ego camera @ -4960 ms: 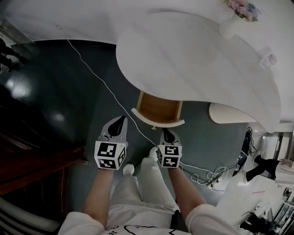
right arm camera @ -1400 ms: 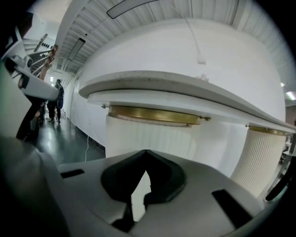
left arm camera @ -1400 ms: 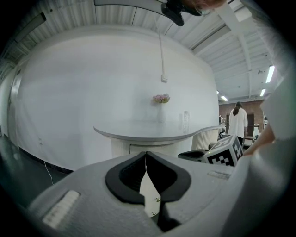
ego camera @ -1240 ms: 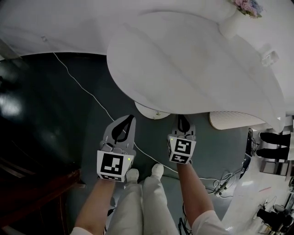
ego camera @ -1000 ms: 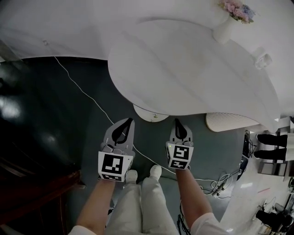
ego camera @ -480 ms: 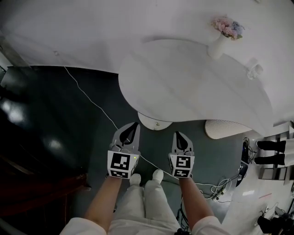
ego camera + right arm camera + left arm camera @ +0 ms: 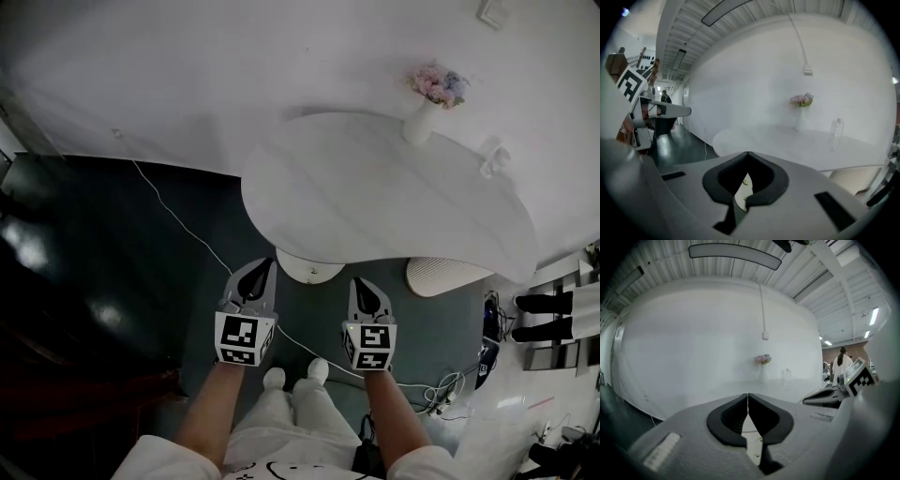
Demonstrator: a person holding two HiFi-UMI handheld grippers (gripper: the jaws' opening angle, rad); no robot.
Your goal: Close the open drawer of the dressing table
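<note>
The white dressing table (image 7: 375,197) fills the middle of the head view. Its drawer (image 7: 310,270) shows only a curved white front just under the tabletop's near edge; none of its wooden inside is visible. My left gripper (image 7: 263,266) hangs a little left of the drawer front, shut and holding nothing. My right gripper (image 7: 361,284) is a short way right of the drawer front and nearer to me, also shut and empty. Neither touches the drawer. In the left gripper view the left gripper (image 7: 748,397) has its jaws together; the right gripper (image 7: 748,154) looks the same in its own view.
A vase of flowers (image 7: 424,105) and a small clear bottle (image 7: 490,158) stand at the table's far side. A white ribbed object (image 7: 446,277) sits under its right end. A white cable (image 7: 176,219) crosses the dark floor; more cables (image 7: 441,384) lie at right.
Five seconds ago the drawer stood open with its wooden inside showing; now only its front shows. Over the last second both grippers have drawn back from the table.
</note>
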